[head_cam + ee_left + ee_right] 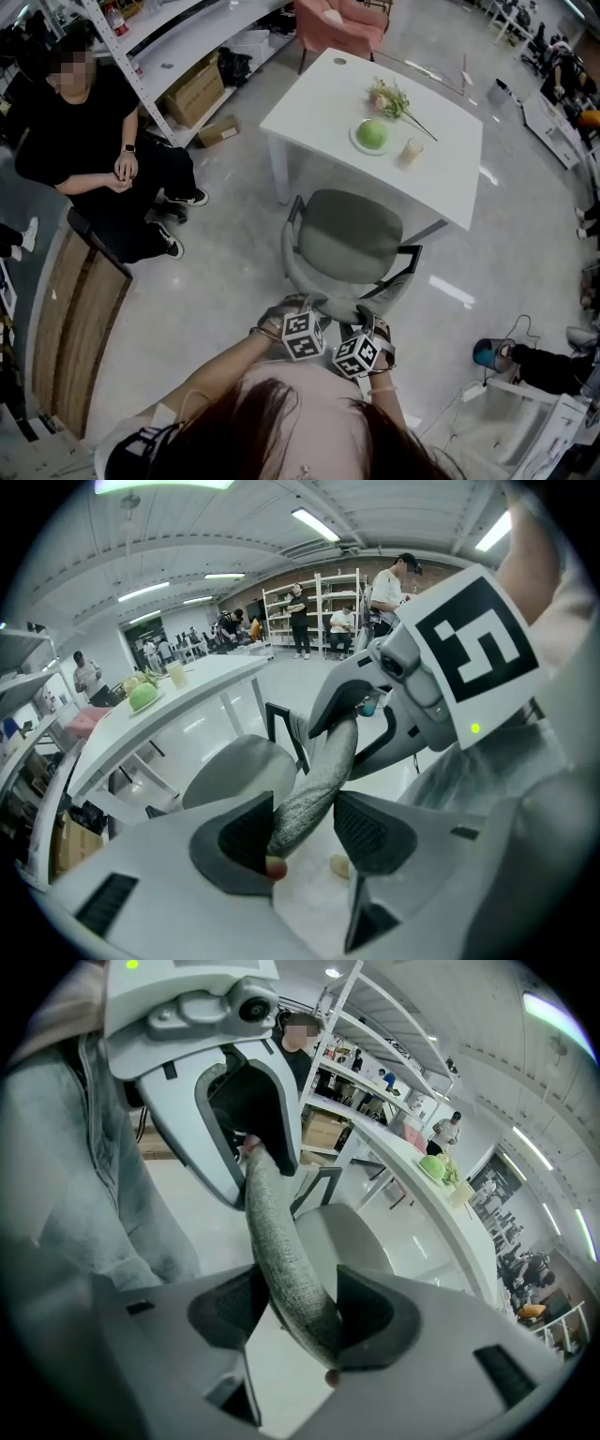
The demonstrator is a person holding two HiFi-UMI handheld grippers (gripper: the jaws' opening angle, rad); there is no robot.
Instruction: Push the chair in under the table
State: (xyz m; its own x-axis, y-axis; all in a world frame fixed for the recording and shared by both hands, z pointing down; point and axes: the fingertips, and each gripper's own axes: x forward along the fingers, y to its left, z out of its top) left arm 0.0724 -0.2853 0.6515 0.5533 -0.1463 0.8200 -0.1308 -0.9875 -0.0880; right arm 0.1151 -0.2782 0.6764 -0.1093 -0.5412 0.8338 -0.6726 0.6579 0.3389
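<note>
Your left gripper [307,838] and right gripper [298,1309]: jaws apart, astride backrest rim [319,780], lower centre | chair [352,234]: centre frame, seat front meeting near edge of table [319,98], upper centre.

Left claw [302,829], right claw [298,1309] side by side, pitched steeply down, jaws wide apart (not clamped).
</note>
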